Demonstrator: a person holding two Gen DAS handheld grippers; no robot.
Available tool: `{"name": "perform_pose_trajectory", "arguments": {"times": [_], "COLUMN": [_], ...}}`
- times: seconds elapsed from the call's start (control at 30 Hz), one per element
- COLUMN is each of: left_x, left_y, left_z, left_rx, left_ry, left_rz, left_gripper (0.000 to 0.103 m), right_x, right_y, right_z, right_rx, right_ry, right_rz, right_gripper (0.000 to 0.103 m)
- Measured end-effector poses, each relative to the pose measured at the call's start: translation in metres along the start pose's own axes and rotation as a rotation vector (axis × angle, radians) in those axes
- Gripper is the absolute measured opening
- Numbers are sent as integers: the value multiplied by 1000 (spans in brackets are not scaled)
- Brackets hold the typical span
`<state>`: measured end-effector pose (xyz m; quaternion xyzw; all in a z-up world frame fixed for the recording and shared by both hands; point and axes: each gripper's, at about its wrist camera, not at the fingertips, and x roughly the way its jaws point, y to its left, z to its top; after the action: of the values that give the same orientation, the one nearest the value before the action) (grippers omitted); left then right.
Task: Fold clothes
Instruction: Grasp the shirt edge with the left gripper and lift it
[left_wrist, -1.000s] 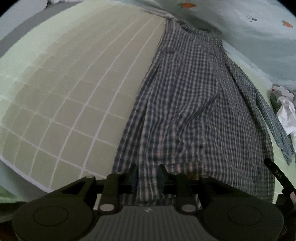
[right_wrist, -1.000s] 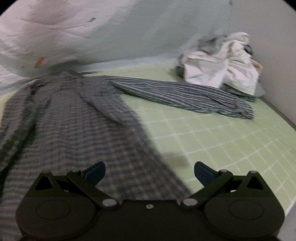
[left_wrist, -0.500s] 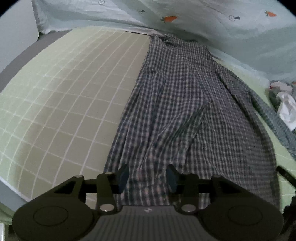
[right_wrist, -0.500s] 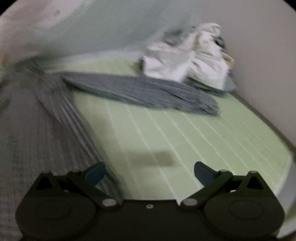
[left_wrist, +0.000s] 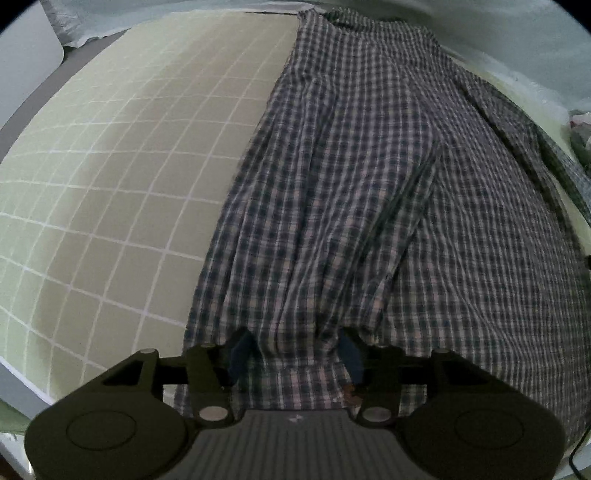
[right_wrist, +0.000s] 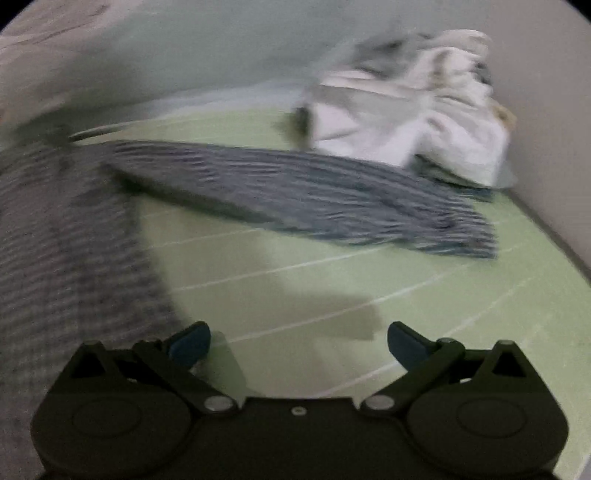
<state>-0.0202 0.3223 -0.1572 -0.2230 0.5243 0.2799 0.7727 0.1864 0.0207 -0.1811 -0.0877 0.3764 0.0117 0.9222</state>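
- Checked shirt (left_wrist: 369, 192), dark blue & white w/ faint pink lines, lies lengthwise on pale green grid-lined mat, collar at far end, hem at near end.
- Fabric rumpled: long creases run down the middle, hem area bunched.
- One sleeve (right_wrist: 314, 192) stretched out flat to the right, away from shirt body, cuff end near a heap of white & grey clothes (right_wrist: 410, 103) by the wall.
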Motion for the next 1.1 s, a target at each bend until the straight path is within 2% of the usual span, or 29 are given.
{"name": "perform_pose_trajectory", "arguments": {"times": [0.07,0.17,0.3,0.5,0.63,0.7,0.73,0.77,0.83,0.93,1.03,1.1], "left_x": [-7,-18,-18,17,54,72,80,87,96,108,129,135], "left_y": [1,3,1,3,1,0,-1,-1,-4,-13,-24,-24], "left_z": [10,31,74,159,211,234,242,251,265,279,284,283], "left_rx": [-24,-47,10,49,41,25,7,-7,-5,44,108,99], "left_ry": [-32,-100,-192,-255,-283,-298,-315,-325,-339,-373,-339,-331], "left_rz": [-26,-51,-52,-123,-188,-215,-231,-261,-330,-372,-296,-279], "left_gripper": [55,55,54,54,54,48,22,0,2,2,3,9], "right_x": [3,0,1,5,10,14,17,20,26,34,43,46], "right_y": [-5,-1,21,53,66,71,72,73,74,73,66,60], "right_z": [6,14,23,30,34,36,37,39,43,47,49,51], "right_rx": [7,22,28,-5,-29,-30,-23,-16,-4,4,19,32], "right_ry": [0,-17,-18,0,-13,-26,-29,-31,-35,-49,-43,-44], "right_rz": [-20,21,67,97,71,39,17,-9,-60,-107,-143,-159], "right_gripper": [103,103,103,103,103,103,103,103,103,103,103,103]}}
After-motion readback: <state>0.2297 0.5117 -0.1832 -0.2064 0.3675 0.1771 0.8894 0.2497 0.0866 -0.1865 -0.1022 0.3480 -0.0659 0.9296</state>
